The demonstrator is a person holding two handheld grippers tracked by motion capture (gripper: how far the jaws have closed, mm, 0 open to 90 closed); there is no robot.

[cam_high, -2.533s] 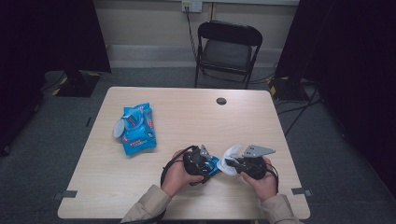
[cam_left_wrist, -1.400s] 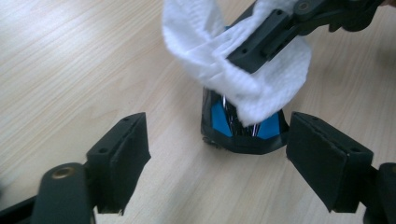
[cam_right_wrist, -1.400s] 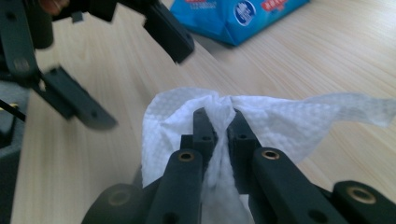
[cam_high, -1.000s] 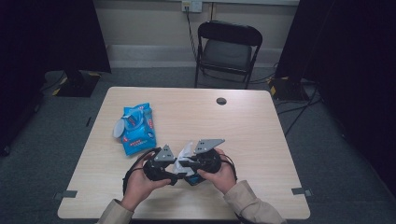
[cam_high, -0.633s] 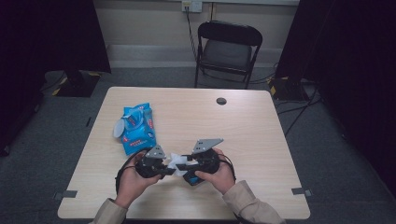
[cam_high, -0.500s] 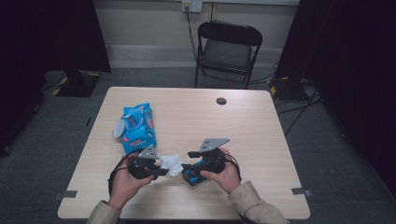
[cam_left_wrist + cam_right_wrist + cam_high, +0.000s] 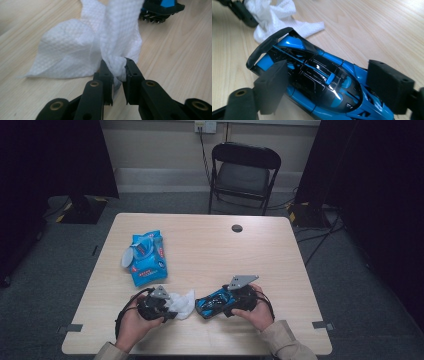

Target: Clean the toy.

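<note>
Wipe bunched beside the blue toy car, pinched in the left claw; right claw, jaws just opening wide, straddles the car; wipes packet lies beyond.

Both grippers are chunky black plastic. The left gripper has brass-coloured pivot pins and small screw holes along its jaws, while the right gripper has blocky matte pads. Each has a grey triangular plate on top and a looping black cable. The sleeves are beige-ish.
</note>
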